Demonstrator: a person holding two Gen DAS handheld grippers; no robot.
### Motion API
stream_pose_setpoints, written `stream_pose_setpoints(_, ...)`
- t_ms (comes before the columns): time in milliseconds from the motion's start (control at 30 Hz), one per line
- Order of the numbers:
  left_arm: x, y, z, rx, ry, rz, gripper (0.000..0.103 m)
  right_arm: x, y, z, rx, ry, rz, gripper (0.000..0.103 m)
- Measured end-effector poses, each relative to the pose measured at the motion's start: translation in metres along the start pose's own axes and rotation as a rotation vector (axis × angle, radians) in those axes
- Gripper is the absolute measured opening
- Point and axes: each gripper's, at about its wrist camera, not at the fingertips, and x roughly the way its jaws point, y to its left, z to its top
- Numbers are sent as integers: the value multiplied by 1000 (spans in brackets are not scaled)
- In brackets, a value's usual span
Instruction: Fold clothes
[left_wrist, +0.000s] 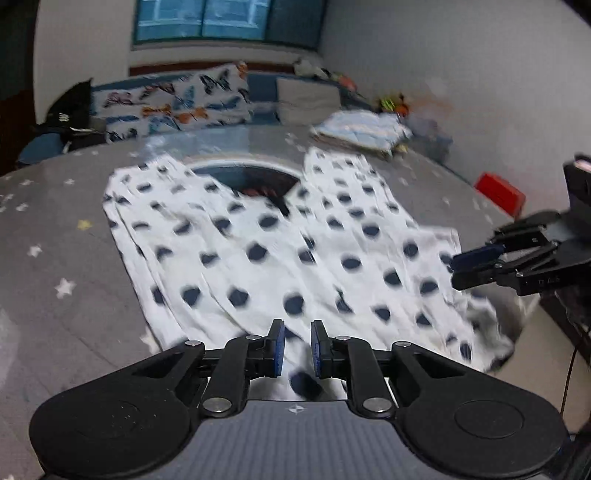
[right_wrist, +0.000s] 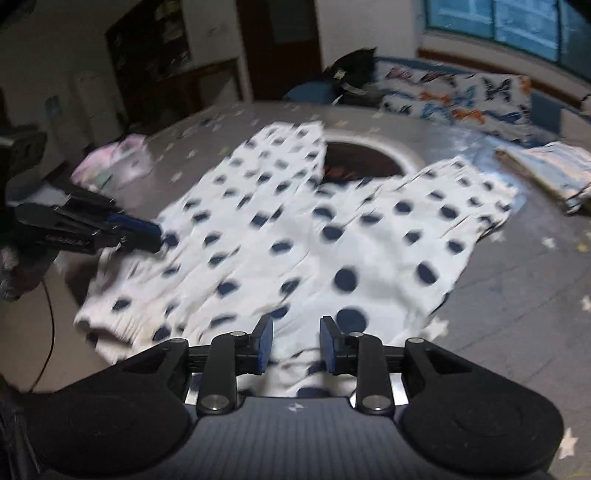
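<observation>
Spread on bed (left_wrist: 55, 236): garment (left_wrist: 280, 243); pillow (left_wrist: 173, 99) behind it, folded stack (left_wrist: 362, 129) at far right.

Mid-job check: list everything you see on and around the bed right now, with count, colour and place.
polka-dot garment: one, white with navy dots, spread flat mid-bed, near edge hanging over the bed's side
bed sheet: one, grey with pale stars, under the garment
butterfly pillow: one, white with coloured butterflies, at the headboard
grey pillow: one, beside the butterfly pillow
folded stack: one, pale blue and white, far corner of the bed
pink-white cloth: one, crumpled, bed edge in the right wrist view
red object: one, by the wall; too blurred to identify
window: one, blue-lit, above the headboard
left gripper: open, over the garment's near edge
right gripper: open, over the garment's near edge
</observation>
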Motion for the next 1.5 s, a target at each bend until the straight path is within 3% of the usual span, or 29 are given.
stream_pose_setpoints(133,5,6,-15,-2,40,14,17,5,-2,-15,-18,70,-14,29)
stream_pose_setpoints(300,-9,5,-16,-14,26,24,17,-10,-2,-19,-42,69,-48,29)
stream_pose_setpoints(400,-24,-2,-12,-23,-16,14,17,-20,5,-17,-46,46,7,32)
stream_pose_setpoints(500,-38,-14,-10,-25,-50,-48,18,-27,21,-15,-84,43,111,44)
stream_pose_setpoints(700,-44,-53,-22,129,-27,-170,25,-20,52,-23,-193,96,175,44)
stream_pose_setpoints(833,-36,-71,-33,247,-10,-147,35,-18,59,-24,-219,85,145,44)
stream_pose_setpoints(967,-29,-82,-42,343,4,-83,35,-19,64,-23,-242,68,144,48)
stream_pose_setpoints(1033,-26,-87,-46,391,6,-47,29,-17,67,-22,-253,61,144,48)
stream_pose_setpoints(1067,-27,-87,-45,388,-5,-44,17,-16,69,-21,-261,58,144,48)
stream_pose_setpoints(1100,-29,-86,-43,379,-18,-45,11,-15,71,-21,-270,54,143,49)
stream_pose_setpoints(1167,-32,-85,-39,359,-45,-47,7,-13,76,-20,-293,48,140,52)
stream_pose_setpoints(1500,-46,-73,-20,226,-133,-99,5,7,103,-24,-406,-15,63,55)
